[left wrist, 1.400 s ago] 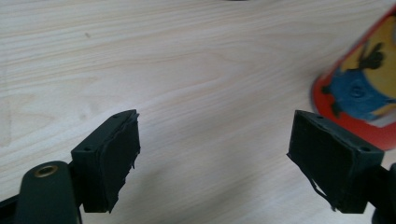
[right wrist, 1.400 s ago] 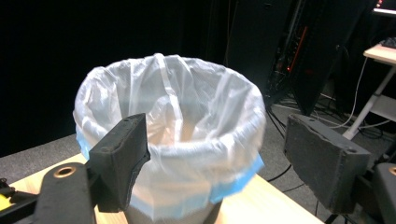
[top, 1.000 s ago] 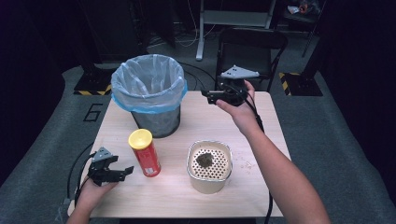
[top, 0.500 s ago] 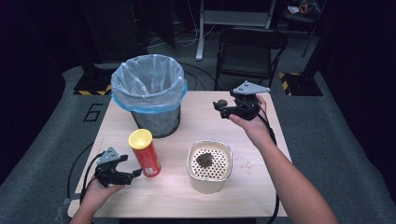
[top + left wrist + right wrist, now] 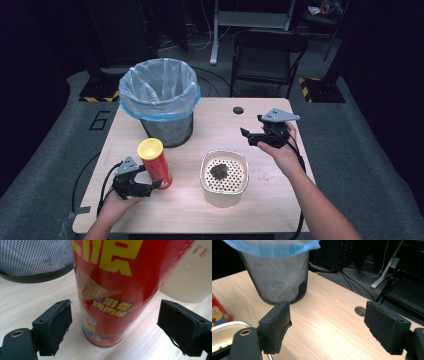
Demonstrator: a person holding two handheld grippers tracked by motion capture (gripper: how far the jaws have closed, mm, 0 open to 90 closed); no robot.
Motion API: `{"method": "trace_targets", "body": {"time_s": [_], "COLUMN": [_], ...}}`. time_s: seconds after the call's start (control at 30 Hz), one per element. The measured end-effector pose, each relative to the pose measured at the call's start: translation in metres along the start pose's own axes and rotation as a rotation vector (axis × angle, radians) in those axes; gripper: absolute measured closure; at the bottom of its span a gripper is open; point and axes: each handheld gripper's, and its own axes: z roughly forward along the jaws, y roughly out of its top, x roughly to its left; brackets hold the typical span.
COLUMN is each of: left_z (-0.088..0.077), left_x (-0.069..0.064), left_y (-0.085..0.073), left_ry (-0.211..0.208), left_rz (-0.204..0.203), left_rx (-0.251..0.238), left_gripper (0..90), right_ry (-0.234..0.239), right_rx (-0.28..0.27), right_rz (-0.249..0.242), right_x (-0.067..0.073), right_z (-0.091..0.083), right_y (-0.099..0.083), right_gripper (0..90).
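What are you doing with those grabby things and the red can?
A person sits at a wooden table with a tool in each hand. The left tool is open around the bottom of a red chip can, with its pads not touching the can. The right tool is open too, holding nothing, in the air near a cream bin that has a dark clump on its holed insert. A mesh trash basket with a blue bag stands behind the can.
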Motion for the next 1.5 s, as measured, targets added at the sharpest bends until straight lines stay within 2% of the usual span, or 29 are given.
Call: {"method": "trace_targets", "body": {"time_s": [0.07, 0.13, 0.23, 0.3, 0.5, 0.6, 0.63, 0.67, 0.7, 0.83, 0.93, 1.07, 1.17, 1.23, 1.33, 1.43, 1.47, 1.5], "left_z": [0.001, 0.002, 0.006, 0.007, 0.010, 0.011, 0.011, 0.011, 0.012, 0.014, 0.015, 0.014, 0.013, 0.012, 0.010, 0.008, 0.008, 0.006], "left_x": [0.000, 0.001, 0.001, 0.001, -0.001, -0.001, 0.000, 0.000, -0.001, -0.001, -0.001, -0.003, -0.005, -0.006, -0.006, -0.008, -0.008, -0.009], "left_y": [0.000, 0.000, 0.000, 0.001, 0.001, 0.001, 0.001, 0.001, 0.001, 0.001, 0.001, 0.001, 0.001, 0.002, 0.003, 0.005, 0.005, 0.006], "left_ry": [-0.003, -0.001, 0.018, 0.013, 0.023, 0.037, 0.043, 0.043, 0.045, 0.051, 0.044, 0.053, 0.072, 0.083, 0.079, 0.086, 0.086, 0.080], "left_rz": [-0.016, -0.014, -0.024, -0.026, -0.008, -0.002, 0.017, 0.017, -0.001, 0.011, 0.024, 0.052, 0.068, 0.064, 0.076, 0.081, 0.081, 0.069], "left_rx": [-0.007, -0.006, -0.027, -0.033, -0.043, -0.047, -0.046, -0.046, -0.055, -0.058, -0.046, -0.044, -0.041, -0.041, -0.013, 0.000, 0.000, -0.021], "left_gripper": [11.6, 11.6, 11.7, 12.0, 14.2, 14.7, 14.8, 14.8, 14.8, 15.9, 21.6, 22.5, 23.3, 23.3, 23.5, 23.6, 23.6, 23.6], "right_ry": [-0.003, -0.002, -0.018, -0.026, -0.062, -0.079, -0.081, -0.081, -0.081, -0.091, -0.100, -0.111, -0.108, -0.103, -0.113, -0.109, -0.109, -0.110], "right_rx": [0.005, 0.004, 0.001, 0.006, 0.036, 0.057, 0.056, 0.056, 0.056, 0.066, 0.075, 0.079, 0.077, 0.084, 0.121, 0.125, 0.125, 0.126], "right_rz": [0.011, 0.011, 0.054, 0.064, 0.059, 0.078, 0.090, 0.098, 0.098, 0.135, 0.164, 0.155, 0.182, 0.185, 0.145, 0.130, 0.130, 0.126], "right_x": [-0.001, -0.003, -0.005, -0.007, -0.007, -0.007, -0.007, -0.007, -0.007, -0.006, -0.004, -0.001, 0.001, 0.002, 0.006, 0.007, 0.007, 0.008], "right_z": [-0.003, -0.005, -0.013, -0.016, -0.025, -0.029, -0.030, -0.032, -0.032, -0.035, -0.036, -0.035, -0.035, -0.034, -0.032, -0.031, -0.031, -0.030], "right_y": [-0.008, -0.012, -0.031, -0.041, -0.068, -0.088, -0.093, -0.098, -0.098, -0.114, -0.126, -0.133, -0.142, -0.144, -0.150, -0.151, -0.151, -0.152], "right_gripper": [20.7, 20.7, 20.7, 20.7, 20.8, 20.8, 20.8, 20.8, 20.8, 20.9, 21.5, 21.5, 21.8, 21.8, 21.9, 21.9, 21.9, 21.9]}}
